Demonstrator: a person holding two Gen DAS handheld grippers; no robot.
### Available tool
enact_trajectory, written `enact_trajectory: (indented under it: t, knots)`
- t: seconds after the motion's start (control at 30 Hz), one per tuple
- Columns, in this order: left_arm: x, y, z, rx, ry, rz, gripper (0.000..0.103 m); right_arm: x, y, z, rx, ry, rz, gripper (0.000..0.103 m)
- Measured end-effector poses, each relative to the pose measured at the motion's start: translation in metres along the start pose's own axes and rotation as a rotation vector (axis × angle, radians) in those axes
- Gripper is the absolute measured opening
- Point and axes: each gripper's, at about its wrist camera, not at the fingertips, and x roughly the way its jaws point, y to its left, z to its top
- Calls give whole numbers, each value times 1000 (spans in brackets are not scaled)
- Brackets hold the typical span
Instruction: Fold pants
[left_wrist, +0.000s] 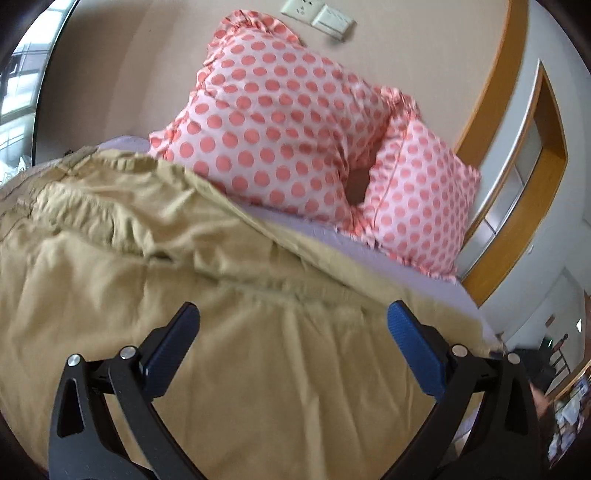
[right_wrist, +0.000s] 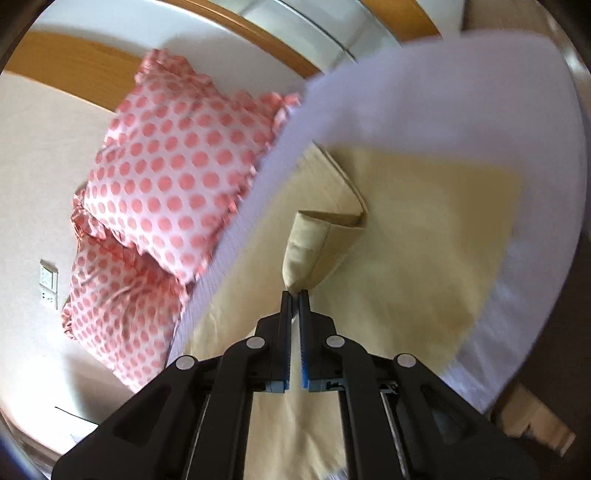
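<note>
Right gripper (right_wrist: 294, 293) pinches a pants (right_wrist: 310, 243) hem corner; left gripper (left_wrist: 293, 314) gapes wide above them.

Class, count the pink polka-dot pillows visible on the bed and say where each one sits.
2. The larger pillow leans against the beige wall at the head of the bed; the smaller pillow lies beside it, touching it, nearer the wooden trim. Others may be hidden outside these views.

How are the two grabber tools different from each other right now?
The left gripper has its jaws spread wide and holds nothing; the right gripper is shut on a hem of the tan pants. The left hangs over rumpled cloth, while the right lifts a corner. Both have blue pads and black frames.
</note>
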Motion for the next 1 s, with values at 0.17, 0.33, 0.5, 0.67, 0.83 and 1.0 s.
enact_trajectory:
  t: [0.17, 0.33, 0.5, 0.67, 0.83, 1.0]
  knots:
    - [4, 14, 23, -6, -4, 50, 101, 5, 2, -2, 27, 21, -6, 58]
    - [23, 47, 47, -114, 43, 91, 101, 18, 10, 3, -18, 10, -11, 5]
    - [61, 81, 86, -227, 90, 161, 100, -9, -3, 11, -10, -92, 132, 1]
    - [115, 101, 117, -268, 156, 253, 100, -21, -6, 18, -9, -112, 175, 1]
    - [163, 128, 131, -330, 222, 343, 52, -21, -6, 20, -21, -117, 191, 1]
    - [128, 135, 112, -379, 176, 246, 3, -24, -6, 27, -30, -136, 196, 1]
